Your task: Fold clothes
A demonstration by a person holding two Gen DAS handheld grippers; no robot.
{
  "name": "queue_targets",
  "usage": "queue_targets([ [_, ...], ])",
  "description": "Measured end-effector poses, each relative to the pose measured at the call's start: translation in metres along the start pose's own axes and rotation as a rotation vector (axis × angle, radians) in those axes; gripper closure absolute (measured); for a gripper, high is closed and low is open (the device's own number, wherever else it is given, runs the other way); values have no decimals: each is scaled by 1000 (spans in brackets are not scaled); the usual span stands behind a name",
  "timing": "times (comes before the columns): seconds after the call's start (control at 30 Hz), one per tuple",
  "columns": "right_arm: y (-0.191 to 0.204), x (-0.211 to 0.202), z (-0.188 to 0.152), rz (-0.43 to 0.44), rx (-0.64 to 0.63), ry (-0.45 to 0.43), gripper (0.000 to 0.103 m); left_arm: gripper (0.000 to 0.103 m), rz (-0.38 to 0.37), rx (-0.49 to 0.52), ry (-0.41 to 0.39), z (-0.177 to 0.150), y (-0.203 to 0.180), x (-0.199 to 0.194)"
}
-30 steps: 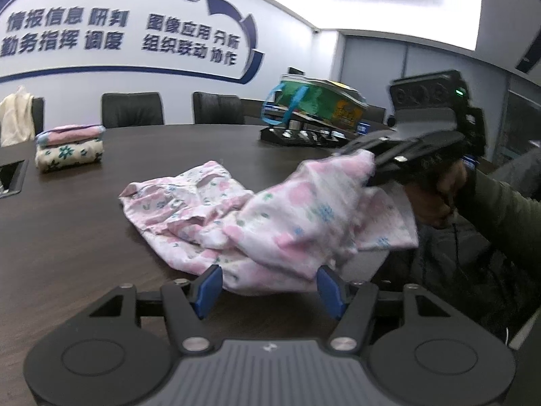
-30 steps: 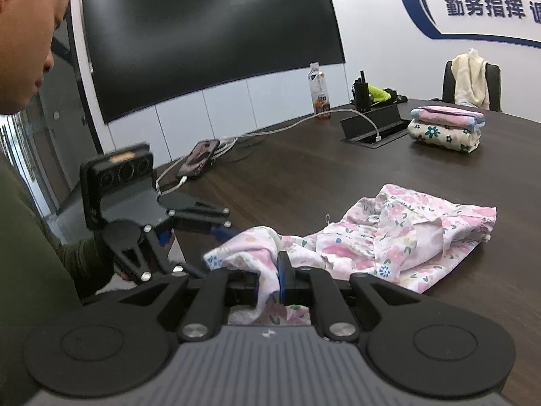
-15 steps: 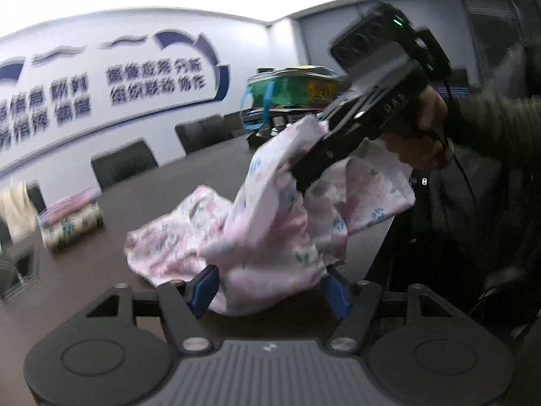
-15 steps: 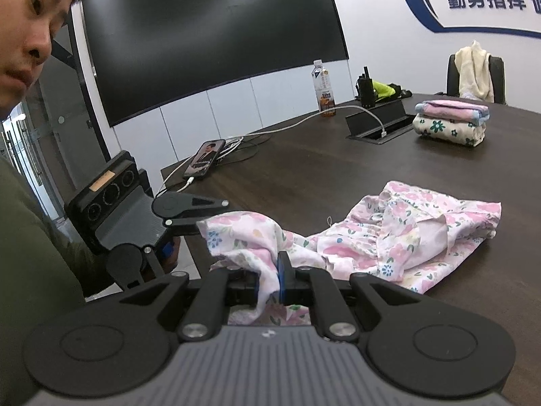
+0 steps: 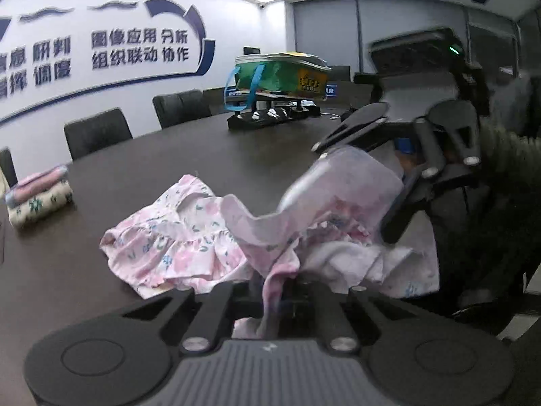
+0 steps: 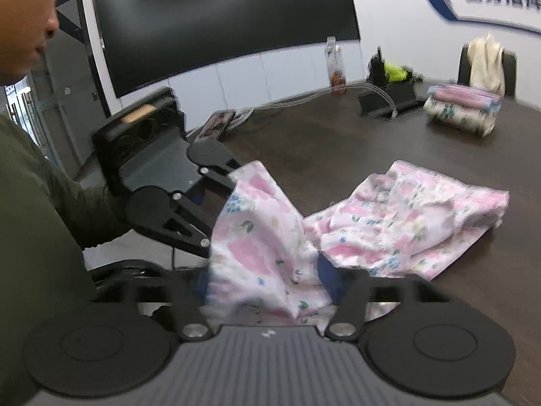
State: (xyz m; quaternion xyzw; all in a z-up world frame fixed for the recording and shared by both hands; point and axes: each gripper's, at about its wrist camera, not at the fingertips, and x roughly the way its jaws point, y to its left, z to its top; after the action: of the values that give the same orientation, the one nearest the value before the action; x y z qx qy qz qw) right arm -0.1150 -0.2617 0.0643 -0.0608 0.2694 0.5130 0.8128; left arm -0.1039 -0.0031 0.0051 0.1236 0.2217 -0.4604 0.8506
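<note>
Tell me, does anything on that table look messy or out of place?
Only the pink floral garment: it lies rumpled on the dark table, one end lifted, pinched in the left gripper. The right gripper is opening around a fold. The folded stack behind looks tidy.

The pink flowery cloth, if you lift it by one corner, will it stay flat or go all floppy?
Probably floppy: the pink flowery cloth already sags and bunches where the left gripper pinches a fold. It looks thin and light, so most would likely trail behind on the table. It seems unlikely to slip from a shut gripper.
</note>
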Motion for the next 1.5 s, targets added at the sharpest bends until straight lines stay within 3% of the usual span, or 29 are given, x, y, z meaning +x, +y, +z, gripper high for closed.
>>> queue_targets([
  [0.1,9,-24,-7,-42,-23,-72,19,98,-30,-152,2,3,18,-1],
  [0.17,15,-35,-18,-78,-74,-89,7,98,-41,-235,2,4,30,-1],
  [0.3,39,-30,-42,-180,-265,-28,6,97,-55,-346,-14,6,45,-8],
  [0.43,60,-10,-59,-272,-399,29,7,97,-91,-383,-7,3,51,-9],
  [0.5,70,-3,-65,-310,-461,18,7,97,-98,-381,-7,0,50,-14],
  [0.73,81,37,-73,-280,-602,51,18,97,-105,-371,4,-3,45,-21],
  [0.9,86,21,-59,-189,-578,38,16,98,-110,-447,9,-2,57,-22],
  [0.93,85,10,-55,-185,-544,21,11,97,-117,-468,9,-2,61,-22],
  [1.0,87,-1,-57,-257,-526,2,0,97,-148,-521,24,-4,70,-16],
  [1.13,91,7,-76,-335,-553,13,1,97,-190,-608,39,-10,83,-6],
  [1.2,97,21,-82,-351,-586,-18,2,97,-198,-597,39,-10,78,-6],
  [1.3,98,35,-79,-335,-593,-78,13,97,-198,-549,45,-9,67,-10],
  [1.37,90,36,-64,-280,-542,-116,48,97,-211,-530,51,-9,62,-14],
  [1.4,83,35,-57,-249,-506,-127,59,97,-223,-529,54,-9,61,-16],
  [1.43,76,33,-50,-205,-467,-127,78,97,-236,-528,56,-8,60,-17],
  [1.47,69,31,-43,-155,-427,-122,88,97,-245,-529,45,-8,61,-19],
  [1.5,58,28,-37,-96,-370,-121,88,97,-254,-531,32,-8,62,-21],
])
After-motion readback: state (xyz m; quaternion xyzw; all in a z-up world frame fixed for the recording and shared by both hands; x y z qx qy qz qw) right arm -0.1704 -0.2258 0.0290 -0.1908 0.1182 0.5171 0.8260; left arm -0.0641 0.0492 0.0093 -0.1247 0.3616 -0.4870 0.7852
